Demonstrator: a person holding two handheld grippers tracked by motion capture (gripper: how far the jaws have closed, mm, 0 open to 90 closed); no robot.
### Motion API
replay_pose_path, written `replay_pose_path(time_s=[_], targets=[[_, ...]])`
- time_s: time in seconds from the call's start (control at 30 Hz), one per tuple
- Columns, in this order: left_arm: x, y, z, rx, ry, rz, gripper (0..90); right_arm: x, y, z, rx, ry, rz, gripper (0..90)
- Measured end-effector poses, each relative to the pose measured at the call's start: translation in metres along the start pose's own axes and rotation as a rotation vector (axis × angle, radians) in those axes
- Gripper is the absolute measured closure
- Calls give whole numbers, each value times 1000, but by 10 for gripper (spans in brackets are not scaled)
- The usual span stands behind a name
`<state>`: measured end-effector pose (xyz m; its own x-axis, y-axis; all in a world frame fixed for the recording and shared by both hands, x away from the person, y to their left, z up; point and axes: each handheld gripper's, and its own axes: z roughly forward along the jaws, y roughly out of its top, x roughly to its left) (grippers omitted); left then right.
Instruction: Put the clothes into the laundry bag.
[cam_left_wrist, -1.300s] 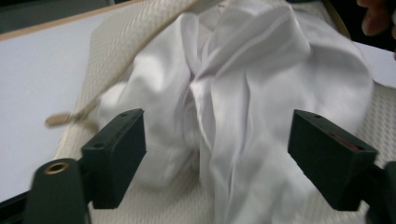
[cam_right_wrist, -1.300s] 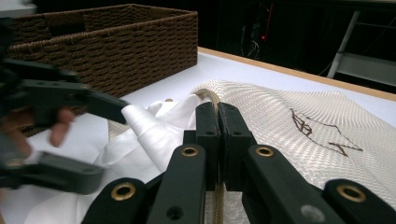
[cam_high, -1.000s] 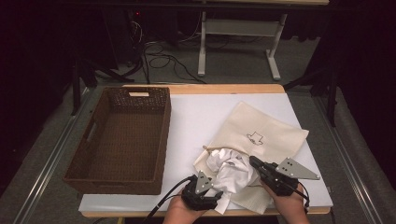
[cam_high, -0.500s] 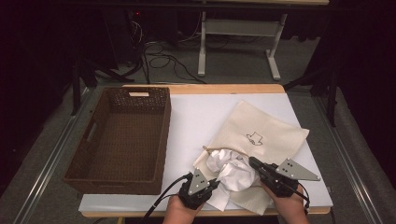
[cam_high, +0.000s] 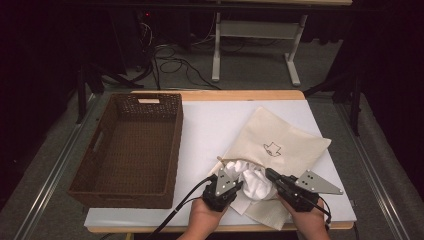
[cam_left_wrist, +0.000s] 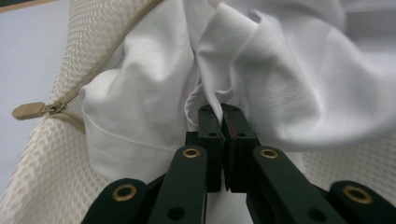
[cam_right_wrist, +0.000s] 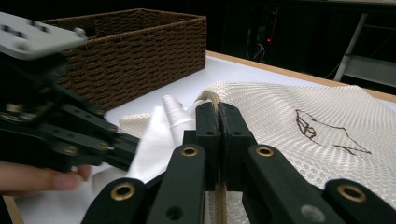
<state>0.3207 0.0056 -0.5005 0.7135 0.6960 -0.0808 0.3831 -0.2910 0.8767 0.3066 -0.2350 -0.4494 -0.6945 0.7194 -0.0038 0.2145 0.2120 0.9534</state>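
A beige mesh bag (cam_high: 285, 145) with a small dark drawing lies on the white table, its zipped mouth toward me. A white cloth (cam_high: 257, 182) bulges out of that mouth. My left gripper (cam_high: 239, 184) is shut on a fold of the white cloth (cam_left_wrist: 280, 70); in the left gripper view its jaws (cam_left_wrist: 222, 109) meet on the fabric beside the zip pull (cam_left_wrist: 28, 110). My right gripper (cam_high: 270, 173) is shut on the bag's zip edge (cam_right_wrist: 210, 97), pinched at its tips (cam_right_wrist: 217, 106). The left gripper (cam_right_wrist: 126, 144) shows at the left of the right gripper view, against the cloth (cam_right_wrist: 163, 126).
A brown wicker basket (cam_high: 170, 145) with nothing in it stands on the left of the table, close beside the left hand. Bare white tabletop (cam_high: 210, 125) lies between basket and bag. Table legs and cables sit on the dark floor behind.
My left gripper has closed on the white cloth and shifted forward and right toward the bag's mouth. The cloth is bunched tighter there. The right gripper has kept still.
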Motion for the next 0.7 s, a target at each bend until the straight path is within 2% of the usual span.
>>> replay_pose_path(time_s=[0.37,0.5,0.6,0.7], targets=[[-1,17,39,36,46,-24,850,-3,1,-1,-11,3,9,891],[-4,23,50,33,64,-25,837,-3,1,-2,-14,6,8,891],[-3,24,53,27,64,-45,761,-5,1,-2,-17,2,15,891],[-7,19,45,22,75,-13,592,-5,1,-3,-14,-1,24,891]])
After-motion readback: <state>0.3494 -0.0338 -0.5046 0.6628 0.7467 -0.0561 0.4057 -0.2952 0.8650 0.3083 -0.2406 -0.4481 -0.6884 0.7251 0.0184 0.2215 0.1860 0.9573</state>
